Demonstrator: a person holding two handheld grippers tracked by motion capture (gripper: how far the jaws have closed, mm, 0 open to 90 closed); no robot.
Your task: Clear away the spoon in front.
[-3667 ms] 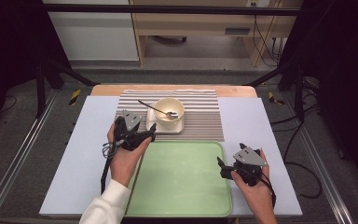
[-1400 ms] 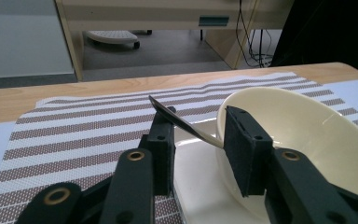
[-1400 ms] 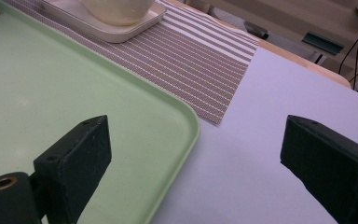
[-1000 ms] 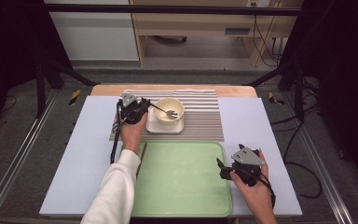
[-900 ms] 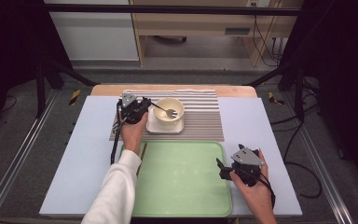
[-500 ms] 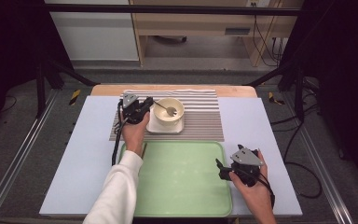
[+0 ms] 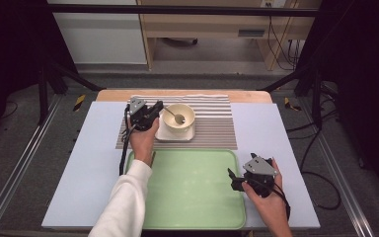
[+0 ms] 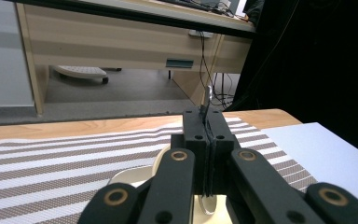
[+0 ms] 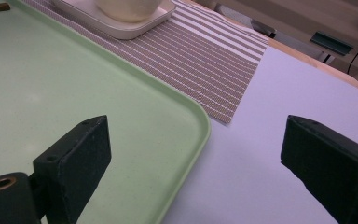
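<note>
Your left claw (image 7: 156, 106) is pinching the spoon (image 7: 174, 115) by the tip of its handle. In the left gripper view the jaws are pressed together with the thin metal handle (image 8: 207, 100) standing up between them. The spoon's bowl end sits inside the cream bowl (image 7: 178, 117), which stands on a small square plate (image 7: 168, 134) on the striped mat (image 7: 217, 123) at the far side of the bench (image 7: 79, 163).

Handling, as I judge it:
- Spoon: light, stiff, smooth metal. A thin handle will likely pivot in flat jaws. You're gripping near the very end, so expect the bowl end to swing. A hold nearer mid-handle would be steadier.
- Bowl: looks ceramic or hard plastic, can't tell which. Treat it as breakable. It could slide on the plate if the spoon drags against its rim, so lift the spoon straight out.
- Can't see whether the bowl holds anything.

Your right claw (image 7: 233, 180) is spread wide and holds nothing. It hovers at the right edge of the green tray (image 7: 192, 197), one jaw over the tray, one over the bare bench. It's free to steady the plate.
</note>
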